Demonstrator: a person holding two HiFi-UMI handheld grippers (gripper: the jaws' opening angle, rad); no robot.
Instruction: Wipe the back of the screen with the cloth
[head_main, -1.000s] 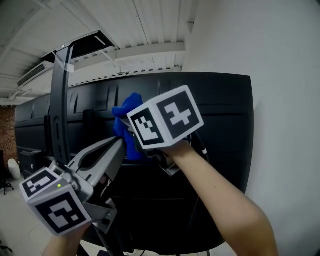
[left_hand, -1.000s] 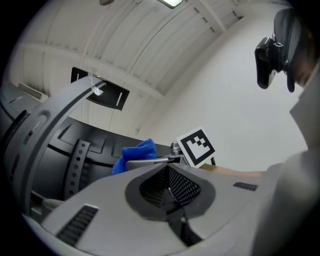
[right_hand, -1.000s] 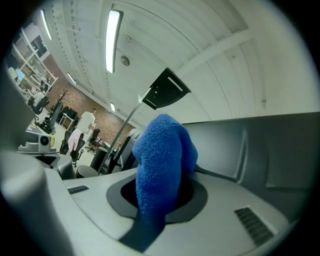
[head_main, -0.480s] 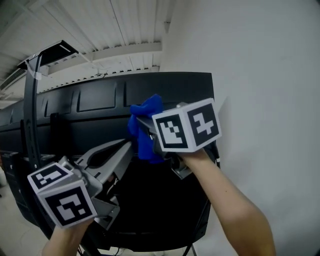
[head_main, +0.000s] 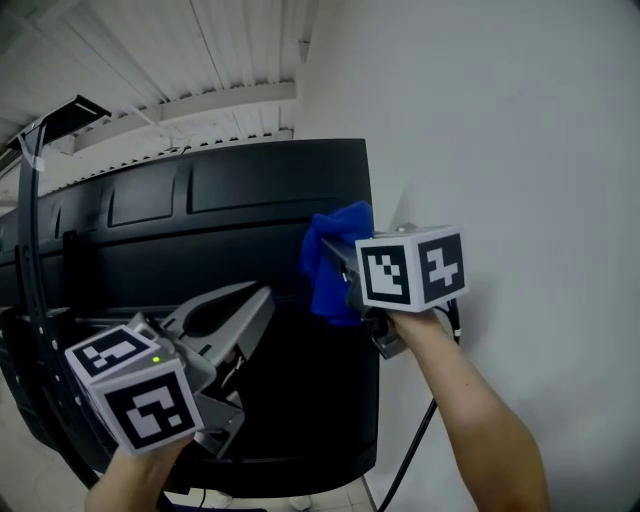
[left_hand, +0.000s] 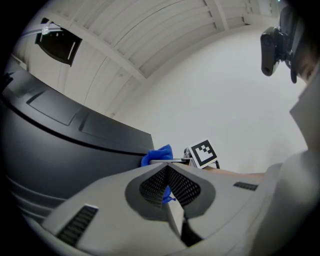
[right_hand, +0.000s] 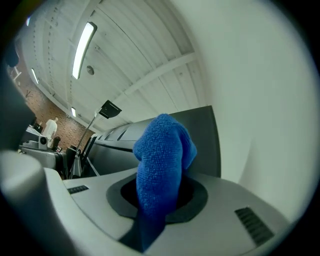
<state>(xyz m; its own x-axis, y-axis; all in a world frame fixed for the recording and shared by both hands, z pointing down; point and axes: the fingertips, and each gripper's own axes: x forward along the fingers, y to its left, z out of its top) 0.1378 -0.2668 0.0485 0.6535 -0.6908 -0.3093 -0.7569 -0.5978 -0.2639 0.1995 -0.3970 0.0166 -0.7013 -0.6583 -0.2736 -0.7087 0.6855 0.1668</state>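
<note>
Cloth, clamped in the right gripper, lies at the right edge of the screen back, so wiping seems under way, the remainder unclear; left gripper, jaws together on nothing, hovers lower left.

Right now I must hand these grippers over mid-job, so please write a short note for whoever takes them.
Right gripper: shut on the blue cloth, held up at the right edge of the screen, on its black back, close to the white wall.
Left gripper: shut, holding nothing, lower and to the left of the cloth, in front of the screen's back.
Done: the cloth is at the screen; no wiped area can be told apart.
Left: probably sweep the cloth leftward and down across the rest of the back.
</note>
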